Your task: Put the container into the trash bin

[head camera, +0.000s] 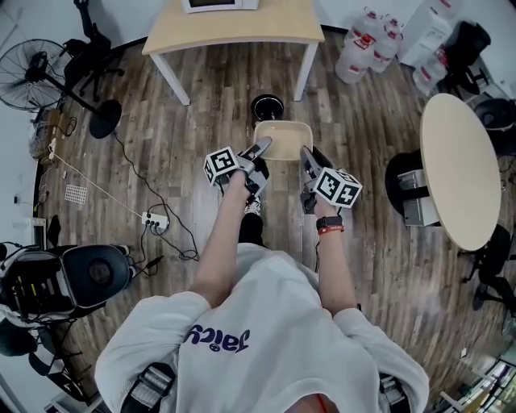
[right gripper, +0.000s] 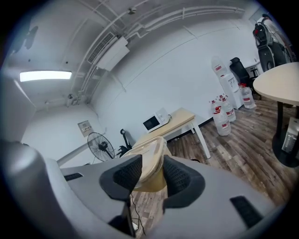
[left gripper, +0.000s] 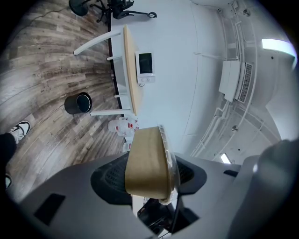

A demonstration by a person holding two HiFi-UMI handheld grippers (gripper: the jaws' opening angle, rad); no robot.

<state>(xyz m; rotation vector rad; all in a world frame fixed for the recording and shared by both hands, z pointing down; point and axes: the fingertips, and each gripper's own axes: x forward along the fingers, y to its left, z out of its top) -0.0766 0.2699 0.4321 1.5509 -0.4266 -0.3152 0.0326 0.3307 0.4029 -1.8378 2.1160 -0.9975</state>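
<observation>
A beige container (head camera: 282, 139) with a clear lid hangs in the air in front of me, gripped from both sides. My left gripper (head camera: 260, 150) is shut on its left end and my right gripper (head camera: 307, 156) is shut on its right end. In the left gripper view the container (left gripper: 147, 161) fills the gap between the dark pads, and the right gripper view shows it (right gripper: 150, 161) pinched the same way. A black round trash bin (head camera: 267, 106) stands on the floor just beyond the container, by the table; it also shows as the bin (left gripper: 77, 103) in the left gripper view.
A wooden table (head camera: 234, 28) with a microwave (head camera: 219, 4) stands behind the bin. Water bottles (head camera: 367, 40) are at the back right, a round table (head camera: 459, 169) at the right, a floor fan (head camera: 32, 68) and a power strip (head camera: 155, 219) with cables at the left.
</observation>
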